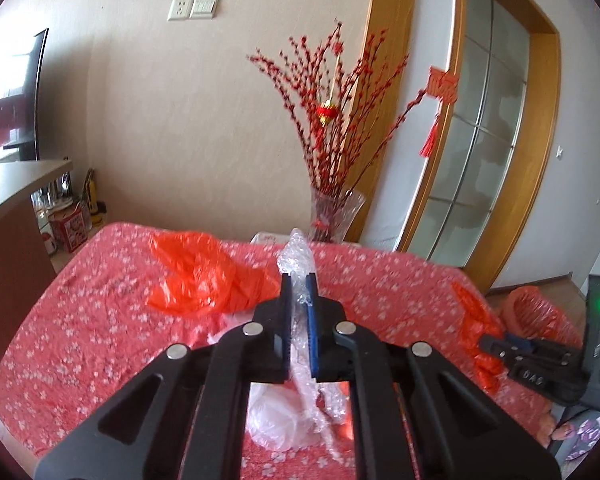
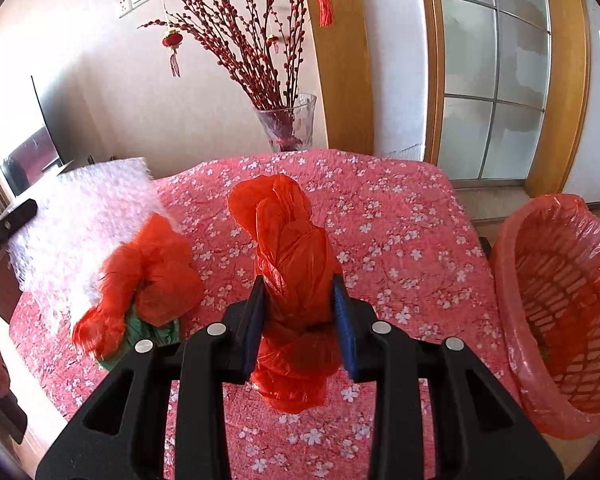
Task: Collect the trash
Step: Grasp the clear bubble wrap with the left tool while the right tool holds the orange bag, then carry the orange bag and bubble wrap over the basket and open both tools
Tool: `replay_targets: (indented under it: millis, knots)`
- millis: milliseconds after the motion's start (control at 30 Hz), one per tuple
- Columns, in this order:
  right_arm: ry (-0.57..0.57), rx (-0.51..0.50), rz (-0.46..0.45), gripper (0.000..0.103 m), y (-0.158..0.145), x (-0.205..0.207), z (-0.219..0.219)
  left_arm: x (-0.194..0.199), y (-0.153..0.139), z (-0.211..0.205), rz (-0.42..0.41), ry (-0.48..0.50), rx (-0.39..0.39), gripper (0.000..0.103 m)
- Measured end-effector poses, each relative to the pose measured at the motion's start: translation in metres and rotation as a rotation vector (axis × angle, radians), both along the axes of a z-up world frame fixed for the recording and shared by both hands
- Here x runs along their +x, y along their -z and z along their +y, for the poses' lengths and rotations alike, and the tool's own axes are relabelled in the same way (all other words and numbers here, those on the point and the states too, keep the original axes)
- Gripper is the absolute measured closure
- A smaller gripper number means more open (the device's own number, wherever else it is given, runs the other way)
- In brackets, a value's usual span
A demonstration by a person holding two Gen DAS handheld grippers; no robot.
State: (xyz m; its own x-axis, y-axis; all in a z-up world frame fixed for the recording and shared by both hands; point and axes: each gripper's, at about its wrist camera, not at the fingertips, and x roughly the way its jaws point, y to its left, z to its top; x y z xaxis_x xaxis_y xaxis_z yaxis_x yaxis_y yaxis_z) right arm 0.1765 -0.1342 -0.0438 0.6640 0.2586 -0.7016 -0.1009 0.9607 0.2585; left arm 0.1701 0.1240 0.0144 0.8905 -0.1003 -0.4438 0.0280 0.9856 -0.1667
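My left gripper (image 1: 299, 292) clamped on bubble wrap (image 1: 296, 256), my right gripper (image 2: 300, 304) pinching a twisted red plastic bag (image 2: 288, 248), lined basket (image 2: 556, 304) beside floral tablecloth (image 2: 380, 216)

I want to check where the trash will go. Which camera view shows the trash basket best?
The right wrist view. There the basket, lined with a red bag, stands beside the table with its open mouth and lattice wall visible. The left wrist view shows only a blurred red part of it, behind the right gripper.
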Motion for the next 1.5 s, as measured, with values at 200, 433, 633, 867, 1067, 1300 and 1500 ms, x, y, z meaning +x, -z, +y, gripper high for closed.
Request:
replay_targets:
  millis: [200,433,633,867,1067,1300,1500]
  knots:
    - [0.017,0.003,-0.028,0.070,-0.011,-0.006,-0.010,-0.009,-0.022,-0.011,-0.058,0.032,-0.016,0.095]
    - [0.059,0.005,-0.062,0.070,-0.023,-0.013,-0.030,-0.009,-0.047,-0.039,-0.110,0.108,-0.033,0.095]
    - [0.112,-0.001,-0.088,0.070,-0.031,-0.019,-0.052,-0.004,-0.057,-0.069,-0.131,0.181,-0.068,0.095]
    - [0.201,-0.018,-0.125,0.070,-0.045,-0.031,-0.088,0.005,-0.058,-0.119,-0.121,0.287,-0.107,0.096]
    - [0.301,-0.019,-0.147,0.070,-0.053,-0.044,-0.128,0.007,-0.056,-0.167,-0.119,0.392,-0.109,0.095]
    - [0.413,-0.023,-0.155,0.070,-0.054,-0.065,-0.173,0.009,-0.051,-0.210,-0.104,0.484,-0.134,0.095]
    - [0.488,-0.023,-0.145,0.070,-0.049,-0.078,-0.203,0.010,-0.048,-0.245,-0.099,0.546,-0.166,0.095]
